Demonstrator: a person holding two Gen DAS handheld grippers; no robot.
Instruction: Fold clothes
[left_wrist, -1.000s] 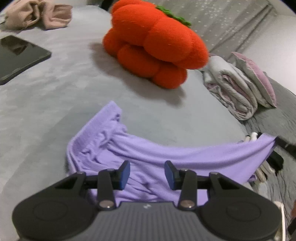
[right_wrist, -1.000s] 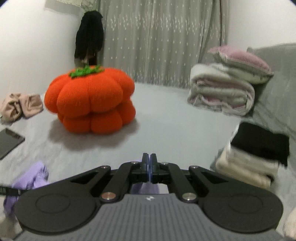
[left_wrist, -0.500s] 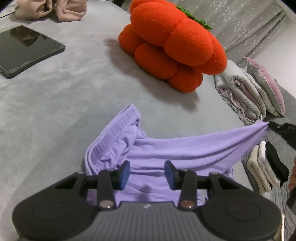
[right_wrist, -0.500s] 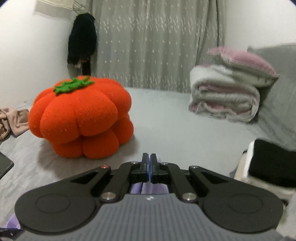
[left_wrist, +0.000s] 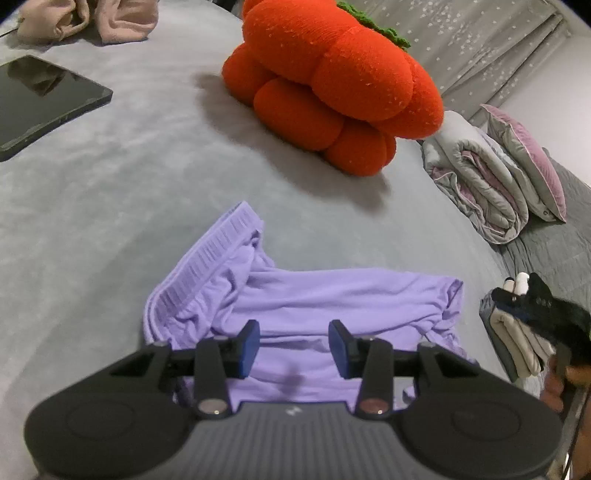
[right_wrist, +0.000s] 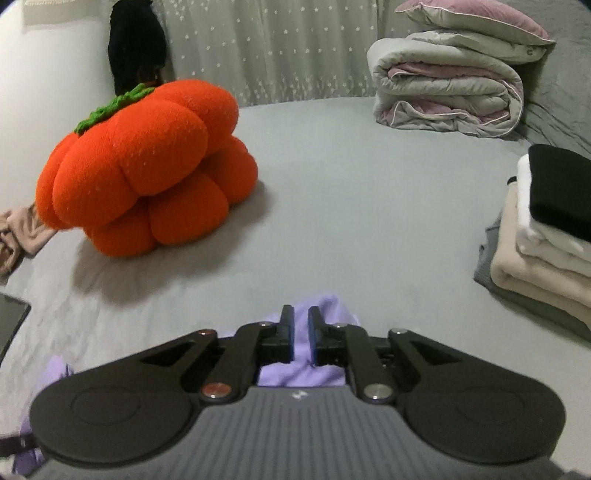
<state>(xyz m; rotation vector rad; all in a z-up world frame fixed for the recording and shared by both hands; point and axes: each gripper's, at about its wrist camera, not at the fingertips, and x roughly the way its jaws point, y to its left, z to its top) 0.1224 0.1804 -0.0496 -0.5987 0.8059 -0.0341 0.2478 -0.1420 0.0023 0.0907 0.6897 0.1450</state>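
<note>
A lilac garment (left_wrist: 332, 295) with a ribbed waistband lies crumpled on the grey bed (left_wrist: 110, 206). My left gripper (left_wrist: 293, 349) hovers low over its near edge, open, with nothing between its blue pads. In the right wrist view my right gripper (right_wrist: 301, 332) sits over the garment's right end (right_wrist: 325, 306). Its fingers stand a narrow gap apart, and lilac cloth shows through the gap and below it. The garment's right corner lies slack on the bed.
A big orange pumpkin cushion (left_wrist: 332, 81) sits beyond the garment. A dark tablet (left_wrist: 40, 99) and pink clothes (left_wrist: 85, 18) lie far left. On the right are a stack of folded clothes (right_wrist: 546, 236), a rolled quilt (right_wrist: 447, 88) and a pillow (right_wrist: 476, 14).
The garment's right end, held up and stretched taut before, has dropped onto the bed. The right gripper came down and its fingers parted slightly. The left gripper stayed open.
</note>
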